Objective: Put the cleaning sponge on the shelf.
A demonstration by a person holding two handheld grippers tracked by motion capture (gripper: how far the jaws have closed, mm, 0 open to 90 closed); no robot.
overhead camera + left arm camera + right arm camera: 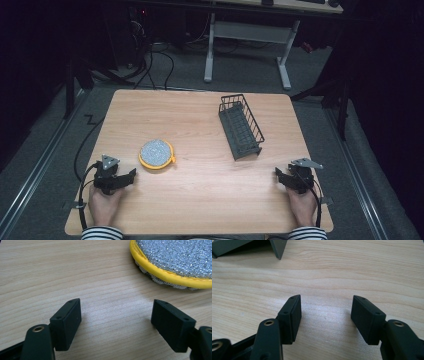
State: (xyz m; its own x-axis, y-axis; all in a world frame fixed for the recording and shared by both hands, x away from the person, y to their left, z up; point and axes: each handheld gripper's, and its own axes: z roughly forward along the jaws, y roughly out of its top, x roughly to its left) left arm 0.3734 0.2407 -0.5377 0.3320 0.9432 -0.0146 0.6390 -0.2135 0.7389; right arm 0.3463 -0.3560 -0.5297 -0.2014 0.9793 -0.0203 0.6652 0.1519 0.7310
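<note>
resting flat, the wooden table holds a dark wire rack at two o'clock. the round yellow-edged scrubber lies at nine, just beside the left gripper, likely for grabbing. the right gripper waits at four. both jaws gape, holding nothing.

Left gripper and right gripper, each held in one hand, low over the near edge and well apart. Both point inward and forward. Jaws of each stand wide apart, gripping nothing. Forearms in striped sleeves enter from below.
</note>
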